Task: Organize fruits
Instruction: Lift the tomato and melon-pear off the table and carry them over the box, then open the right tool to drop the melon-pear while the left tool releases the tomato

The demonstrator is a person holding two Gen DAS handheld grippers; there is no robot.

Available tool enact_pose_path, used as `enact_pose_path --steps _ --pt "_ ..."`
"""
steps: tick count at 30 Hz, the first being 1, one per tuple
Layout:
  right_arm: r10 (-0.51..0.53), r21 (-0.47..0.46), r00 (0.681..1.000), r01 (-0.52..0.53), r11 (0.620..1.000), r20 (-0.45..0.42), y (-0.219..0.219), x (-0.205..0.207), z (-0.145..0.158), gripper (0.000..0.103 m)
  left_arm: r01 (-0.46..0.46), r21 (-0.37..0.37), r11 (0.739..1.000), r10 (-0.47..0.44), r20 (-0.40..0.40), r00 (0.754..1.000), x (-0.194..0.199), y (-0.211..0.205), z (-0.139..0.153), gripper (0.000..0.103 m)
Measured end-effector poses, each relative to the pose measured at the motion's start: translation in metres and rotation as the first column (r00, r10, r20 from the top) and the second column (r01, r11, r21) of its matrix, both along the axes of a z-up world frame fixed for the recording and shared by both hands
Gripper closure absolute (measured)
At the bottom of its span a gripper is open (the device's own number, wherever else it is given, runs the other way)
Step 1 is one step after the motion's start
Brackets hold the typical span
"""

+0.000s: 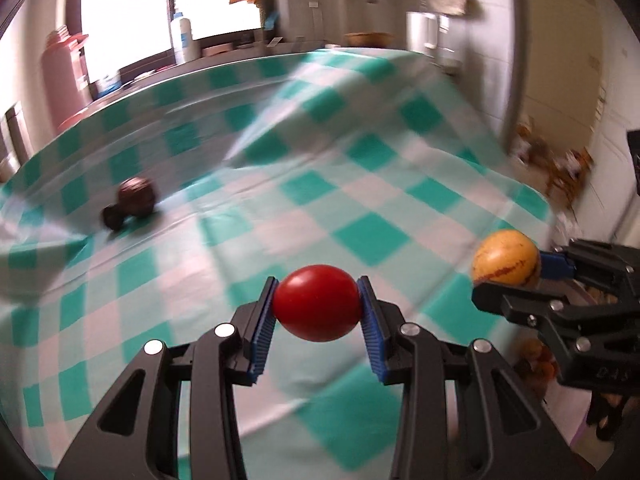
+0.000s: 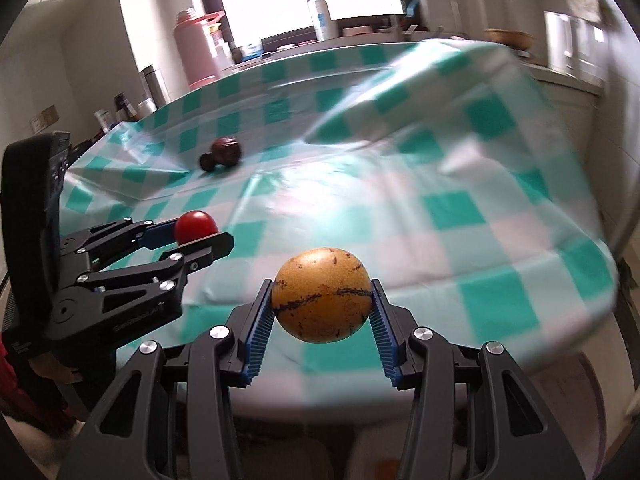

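My left gripper (image 1: 317, 300) is shut on a red tomato (image 1: 316, 302) and holds it above the near part of the table; it also shows in the right wrist view (image 2: 200, 236) with the tomato (image 2: 195, 226). My right gripper (image 2: 322, 300) is shut on a yellow-orange round fruit with dark streaks (image 2: 320, 294), held over the table's near edge; in the left wrist view it (image 1: 516, 276) is at the right with the fruit (image 1: 505, 257). A dark brown fruit (image 1: 136, 197) with a smaller dark one (image 1: 113, 217) against it lies on the cloth at far left, also in the right wrist view (image 2: 226, 151).
The table wears a wrinkled green-and-white checked cloth (image 1: 360, 184) with a raised fold across the middle (image 2: 360, 104). A pink thermos (image 2: 196, 52) and a white bottle (image 2: 320, 12) stand on the windowsill behind. A wooden bowl (image 2: 508, 36) sits at the far right.
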State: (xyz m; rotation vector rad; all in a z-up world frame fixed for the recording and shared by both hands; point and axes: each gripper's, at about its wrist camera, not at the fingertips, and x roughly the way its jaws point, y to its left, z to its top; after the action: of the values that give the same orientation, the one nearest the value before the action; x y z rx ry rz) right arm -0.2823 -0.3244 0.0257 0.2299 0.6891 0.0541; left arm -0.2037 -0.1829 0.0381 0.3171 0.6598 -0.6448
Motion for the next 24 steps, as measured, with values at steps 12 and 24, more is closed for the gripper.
enact_pose_path --steps 12,24 --pt "-0.223 0.028 0.974 0.224 0.974 -0.038 -0.083 -0.082 -0.03 0.057 0.29 0.114 0.95 -0.291 -0.009 0.957 -0.079 -0.089 -0.019 0.063" --pt "-0.414 -0.082 0.881 0.406 0.91 -0.229 -0.148 -0.117 -0.106 0.057 0.535 0.244 0.809 -0.52 -0.128 0.844 -0.138 -0.149 -0.077 0.063"
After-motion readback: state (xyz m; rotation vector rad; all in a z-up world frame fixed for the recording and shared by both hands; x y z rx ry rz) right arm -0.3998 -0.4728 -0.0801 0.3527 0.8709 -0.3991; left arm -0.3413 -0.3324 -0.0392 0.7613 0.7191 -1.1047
